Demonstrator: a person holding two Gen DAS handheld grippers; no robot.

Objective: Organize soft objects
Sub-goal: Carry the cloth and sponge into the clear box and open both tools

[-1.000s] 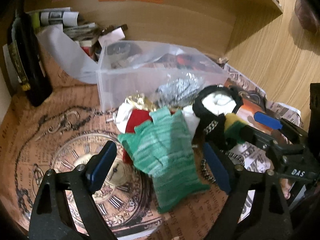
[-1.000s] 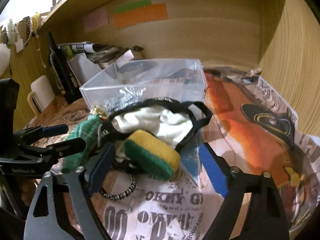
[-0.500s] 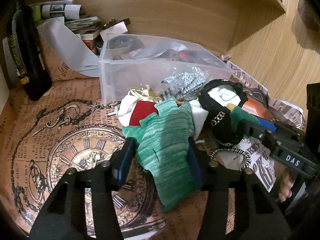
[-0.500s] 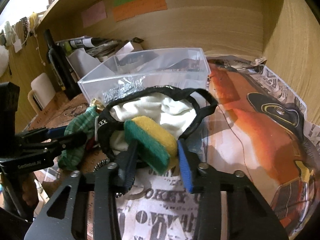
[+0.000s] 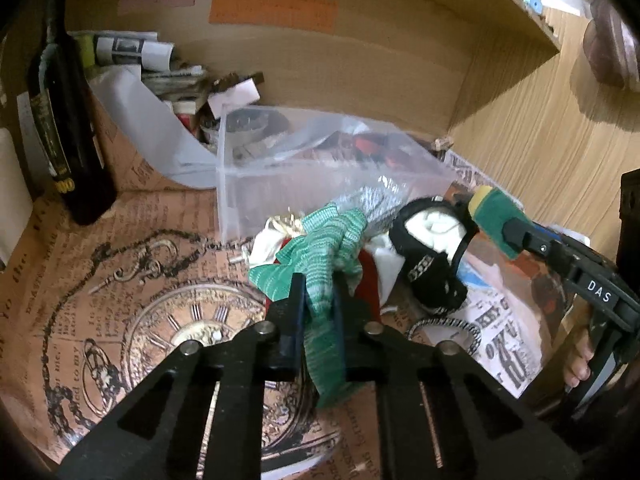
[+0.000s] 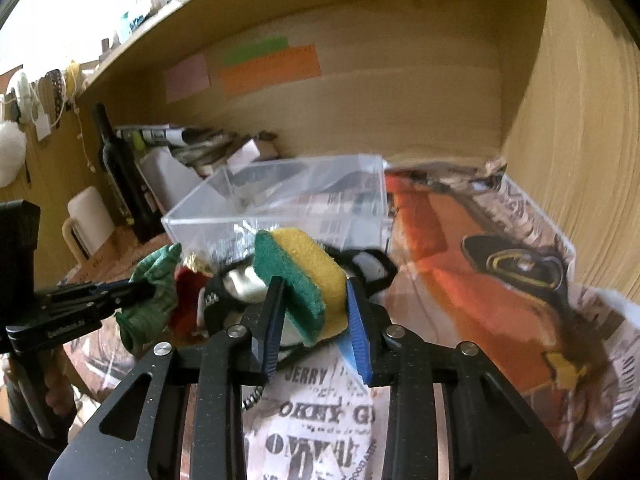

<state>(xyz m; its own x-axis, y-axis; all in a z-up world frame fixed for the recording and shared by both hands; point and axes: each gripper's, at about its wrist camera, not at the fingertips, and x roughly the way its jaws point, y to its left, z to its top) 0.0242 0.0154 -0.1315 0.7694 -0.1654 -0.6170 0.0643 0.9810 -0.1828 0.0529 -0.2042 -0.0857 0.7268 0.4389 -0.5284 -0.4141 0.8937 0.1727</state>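
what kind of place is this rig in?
Probably a home desk or shelf nook, not a lab: wooden back panel with sticky notes, a dark bottle beside stacked papers, and decorative printed paper lining the surface.

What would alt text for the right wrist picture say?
The right gripper pinches a yellow-and-green sponge in front of a clear plastic box. At left, the left gripper clamps a green knitted cloth.

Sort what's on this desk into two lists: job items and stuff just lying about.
Job: green knitted cloth in left gripper; sponge in right gripper; clear plastic box; black-and-white pouch; red cloth.

Lying about: dark bottle; rolled papers; sticky notes.
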